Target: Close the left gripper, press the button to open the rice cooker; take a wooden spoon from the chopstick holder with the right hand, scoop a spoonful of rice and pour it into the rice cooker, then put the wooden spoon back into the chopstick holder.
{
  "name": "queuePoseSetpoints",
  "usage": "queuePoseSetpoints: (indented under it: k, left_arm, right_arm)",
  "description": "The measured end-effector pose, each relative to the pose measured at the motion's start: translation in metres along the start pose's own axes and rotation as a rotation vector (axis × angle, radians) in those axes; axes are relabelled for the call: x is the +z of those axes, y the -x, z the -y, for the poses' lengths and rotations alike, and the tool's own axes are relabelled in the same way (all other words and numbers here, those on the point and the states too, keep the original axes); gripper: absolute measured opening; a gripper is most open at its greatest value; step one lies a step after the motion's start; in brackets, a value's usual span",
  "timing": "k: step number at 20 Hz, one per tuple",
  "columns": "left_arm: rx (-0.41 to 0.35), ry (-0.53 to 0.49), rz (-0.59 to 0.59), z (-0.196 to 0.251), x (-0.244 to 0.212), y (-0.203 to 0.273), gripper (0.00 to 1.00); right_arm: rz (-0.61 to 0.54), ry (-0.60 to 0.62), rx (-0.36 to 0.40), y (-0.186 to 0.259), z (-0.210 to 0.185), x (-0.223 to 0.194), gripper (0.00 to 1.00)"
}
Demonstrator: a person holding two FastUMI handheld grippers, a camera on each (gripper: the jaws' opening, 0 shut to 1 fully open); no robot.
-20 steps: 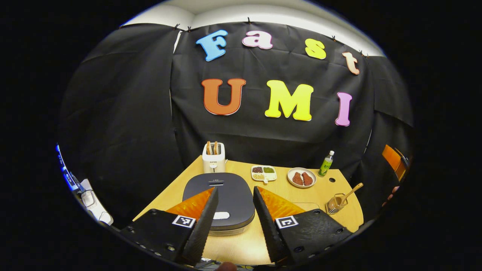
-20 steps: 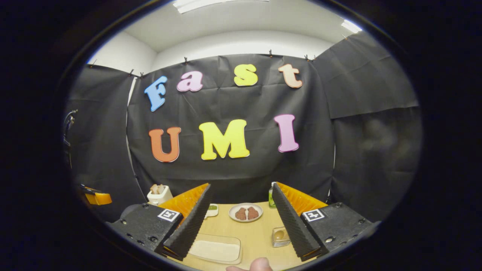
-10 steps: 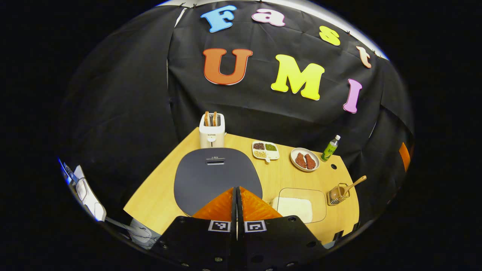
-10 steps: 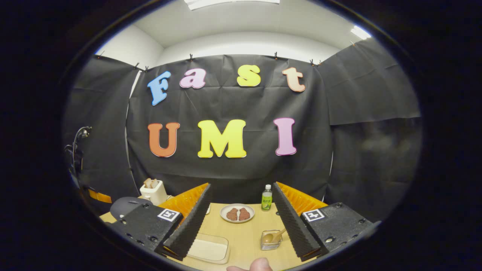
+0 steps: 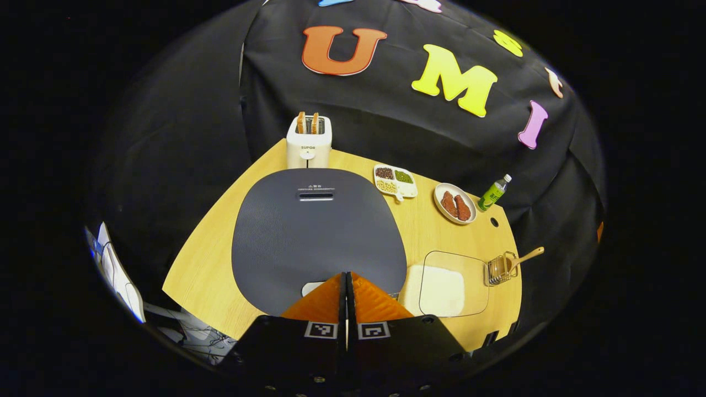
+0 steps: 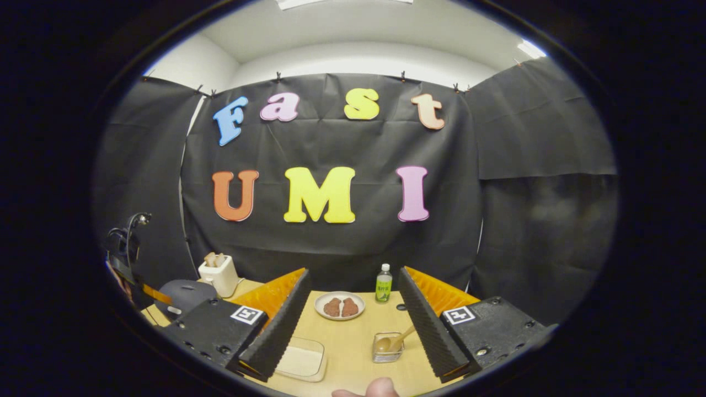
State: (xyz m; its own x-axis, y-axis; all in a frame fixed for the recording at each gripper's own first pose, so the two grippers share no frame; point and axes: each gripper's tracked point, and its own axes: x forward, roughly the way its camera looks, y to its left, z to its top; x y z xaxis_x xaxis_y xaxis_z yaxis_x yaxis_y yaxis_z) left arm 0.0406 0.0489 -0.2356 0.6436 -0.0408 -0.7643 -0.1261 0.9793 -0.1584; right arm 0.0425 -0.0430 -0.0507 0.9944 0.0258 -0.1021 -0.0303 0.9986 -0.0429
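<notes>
On the wooden desk [image 5: 220, 242], the dark grey rice cooker [image 5: 317, 231] takes up most of the near left, lid down — its pale button [image 5: 310, 288] sits at the front edge. Over that front edge hangs the left hand-held gripper [image 5: 346, 278], its two fingers pressed flat together with nothing between them; the tips sit just beside the button, though whether they touch it I cannot tell. Right of the cooker lies a clear tray of white rice [image 5: 441, 289], and just beyond that stands the wire chopstick holder [image 5: 499, 269] with the wooden spoon [image 5: 524, 258] leaning out of it, handle pointing away to the right.

From the right gripper view, the right hand-held gripper [image 6: 353, 314] is held wide open above the near edge of the desk, empty — the holder and spoon [image 6: 392, 341] show between its fingers, well clear of both.

Along the back stand a white toaster [image 5: 308, 142] with two slices of bread, a divided dish of beans [image 5: 395, 181], a plate of meat [image 5: 455, 203] and a small green bottle [image 5: 493, 193].
</notes>
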Motion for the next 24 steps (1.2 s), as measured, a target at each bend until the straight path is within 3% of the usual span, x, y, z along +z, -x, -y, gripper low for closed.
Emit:
queuePoseSetpoints:
  k: [1, 2, 3, 4, 5, 6, 7, 9, 16, 20, 24]
  left_arm:
    - [0.003, 0.008, -0.008, -0.003, 0.0, -0.004, 0.07]
    - [0.002, 0.019, -0.023, -0.003, -0.001, -0.005, 0.0]
    - [-0.003, 0.032, -0.04, -0.005, -0.003, -0.006, 0.07]
    - [-0.008, 0.051, -0.058, -0.005, -0.007, -0.008, 0.0]
    - [-0.009, 0.064, -0.077, -0.009, -0.01, -0.01, 0.0]
    - [-0.01, 0.077, -0.083, -0.012, -0.012, -0.012, 0.07]
    - [-0.022, 0.1, -0.067, -0.012, -0.007, -0.015, 0.0]
    - [-0.043, 0.128, -0.1, -0.012, -0.015, -0.012, 0.0]
    - [-0.004, 0.084, -0.072, -0.015, -0.016, -0.014, 0.01]
    - [-0.035, 0.131, 0.035, -0.01, 0.013, 0.002, 0.0]
    - [-0.019, 0.03, 0.231, -0.004, 0.067, 0.032, 0.01]
  right_arm:
    - [-0.007, 0.0, 0.0, 0.001, 0.001, -0.003, 1.0]
    - [-0.014, -0.004, -0.001, 0.0, 0.002, -0.005, 1.0]
    - [-0.018, -0.007, -0.005, 0.0, 0.005, -0.006, 1.0]
    - [-0.021, -0.011, -0.011, -0.001, 0.007, -0.007, 1.0]
    - [-0.024, -0.011, -0.016, -0.001, 0.009, -0.008, 1.0]
    - [-0.027, -0.009, -0.019, -0.001, 0.01, -0.009, 1.0]
    - [-0.029, -0.013, -0.022, -0.001, 0.012, -0.011, 1.0]
    - [-0.035, -0.03, -0.033, -0.001, 0.016, -0.015, 1.0]
    - [-0.099, -0.076, -0.028, 0.0, 0.007, -0.039, 1.0]
    - [-0.054, -0.051, -0.044, 0.004, 0.019, -0.016, 1.0]
    - [-0.045, -0.051, -0.059, 0.012, 0.025, -0.014, 1.0]
